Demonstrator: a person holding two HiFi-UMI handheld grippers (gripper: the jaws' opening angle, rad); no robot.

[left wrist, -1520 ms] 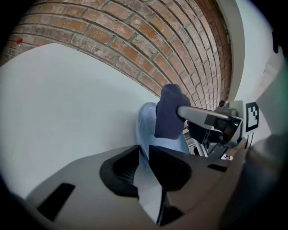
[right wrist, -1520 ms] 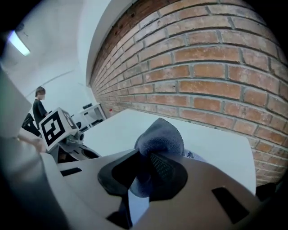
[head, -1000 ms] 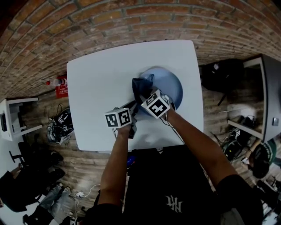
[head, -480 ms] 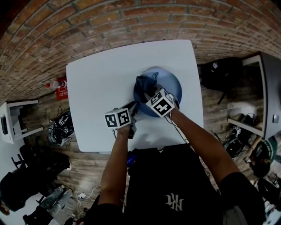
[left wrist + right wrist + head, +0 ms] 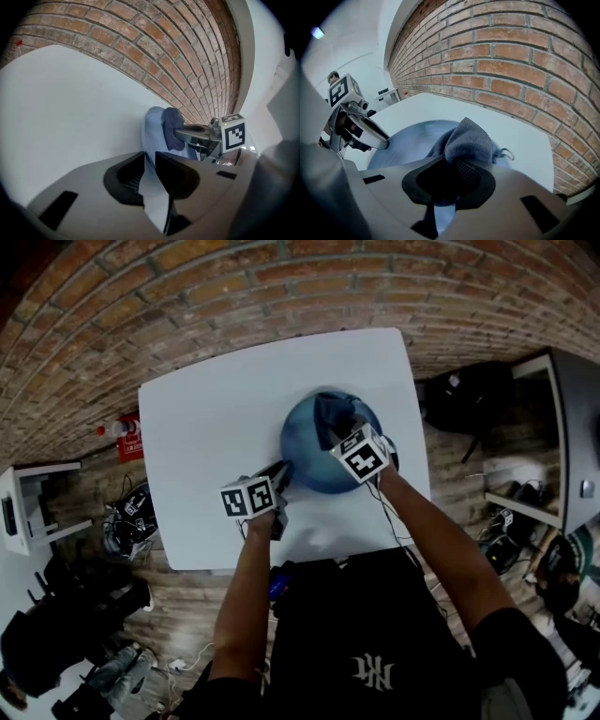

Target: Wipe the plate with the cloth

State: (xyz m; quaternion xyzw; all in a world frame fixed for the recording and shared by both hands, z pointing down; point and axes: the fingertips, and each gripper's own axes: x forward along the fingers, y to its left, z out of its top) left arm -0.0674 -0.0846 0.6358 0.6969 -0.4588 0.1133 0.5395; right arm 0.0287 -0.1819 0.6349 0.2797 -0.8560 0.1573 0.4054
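Setting: a white table [image 5: 206, 427] over a wooden floor, with a brick wall behind. We list the contents from the near edge outward.

Item 1, left gripper [image 5: 281, 471]. It is angled down at the plate's near left rim. Its jaws have just eased a shade wider, yet its own view shows the rim running between them with the pads on it. We record it as clamped on the plate, and we judge that it serves as an anchor so the dish does not slide under the wiping.

Item 2, plate [image 5: 305, 454]. It is blue and round, lies flat on the table and sits right of centre. Most of its left half is bare.

Item 3, right gripper [image 5: 341, 430]. It is over the plate's far right part, with its jaws closed on the cloth.

Item 4, cloth [image 5: 334, 412]. It is dark blue and bunched, pinched at one fold so that the loose bulk bulges ahead of the jaws onto the plate. We take that hold to be what lets the fabric, not the jaws, meet the plate. We judge the wiping to be under way.

Item 5, wall [image 5: 525, 51]. It stands just past the table's far edge
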